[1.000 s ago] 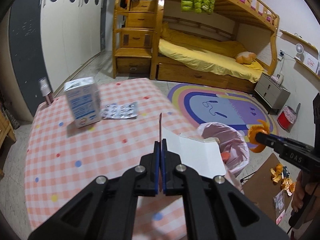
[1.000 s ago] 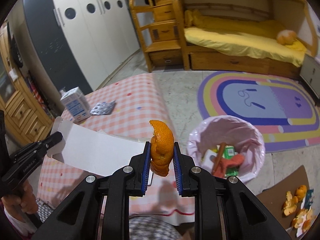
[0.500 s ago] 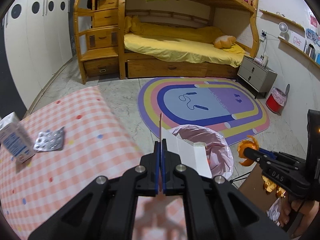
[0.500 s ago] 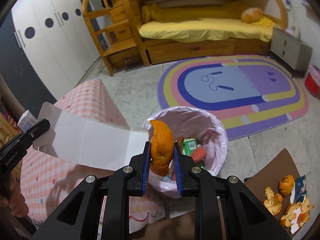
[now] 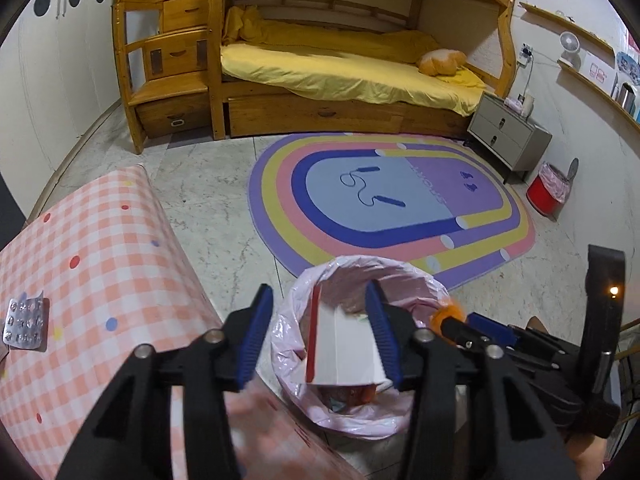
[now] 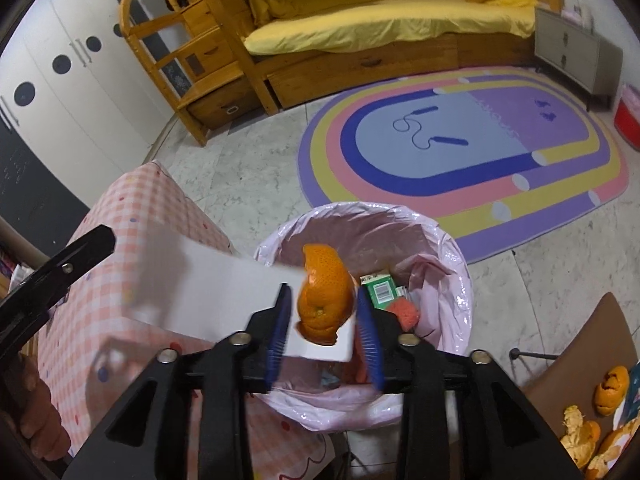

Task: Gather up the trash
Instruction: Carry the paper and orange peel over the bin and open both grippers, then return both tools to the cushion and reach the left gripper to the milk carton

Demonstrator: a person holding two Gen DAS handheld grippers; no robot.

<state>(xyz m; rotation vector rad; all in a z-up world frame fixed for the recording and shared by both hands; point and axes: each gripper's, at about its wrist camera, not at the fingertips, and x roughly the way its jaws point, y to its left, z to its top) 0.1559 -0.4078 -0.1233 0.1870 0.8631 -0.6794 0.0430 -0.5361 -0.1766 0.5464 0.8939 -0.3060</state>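
Note:
A bin lined with a pink bag point(image 5: 424, 284) point(image 6: 452, 248) stands on the floor beside the table. My left gripper point(image 5: 320, 336) is open above it; a flattened white carton point(image 5: 344, 352) hangs loose between its jaws, over the bin mouth. My right gripper point(image 6: 322, 326) is open too, with an orange peel point(image 6: 326, 300) loose between its jaws above the bin. The white carton point(image 6: 208, 292) stretches left of the peel. A green carton point(image 6: 380, 288) and red scraps lie inside the bin.
The table with a pink checked cloth point(image 5: 92, 280) point(image 6: 152, 208) is left of the bin, with a pill blister pack point(image 5: 24, 326) on it. More orange peels point(image 6: 600, 420) lie on a brown board at lower right. A rainbow rug point(image 5: 392, 200) and a bunk bed lie beyond.
Both grippers moved from the table to above the bin. Both have opened, and the white carton and the orange peel are loose between the jaws.

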